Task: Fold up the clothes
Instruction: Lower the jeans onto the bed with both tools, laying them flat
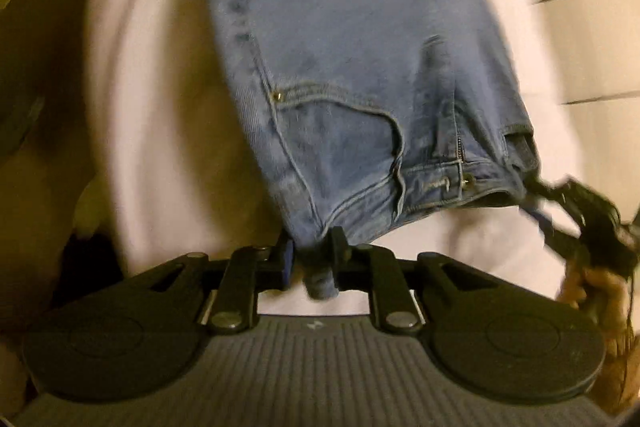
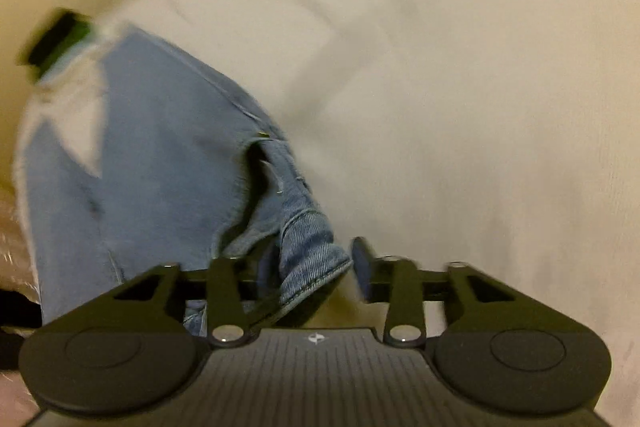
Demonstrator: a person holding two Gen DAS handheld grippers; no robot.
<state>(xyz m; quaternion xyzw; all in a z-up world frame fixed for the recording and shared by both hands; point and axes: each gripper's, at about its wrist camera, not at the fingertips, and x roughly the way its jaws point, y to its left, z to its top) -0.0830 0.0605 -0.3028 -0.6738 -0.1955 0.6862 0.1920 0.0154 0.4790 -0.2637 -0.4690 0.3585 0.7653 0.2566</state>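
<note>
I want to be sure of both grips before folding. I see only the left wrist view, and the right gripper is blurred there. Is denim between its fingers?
Observer: Yes. In the right wrist view a folded waistband edge of the jeans lies inside the right gripper. Whether the pads press it, I cannot tell.
Operator: What lies beyond that gripper?
Observer: A white surface, with the jeans to its left.
Operator: Can you see my left gripper from there?
Observer: Yes, the left gripper shows blurred at the jeans' far end.
</note>
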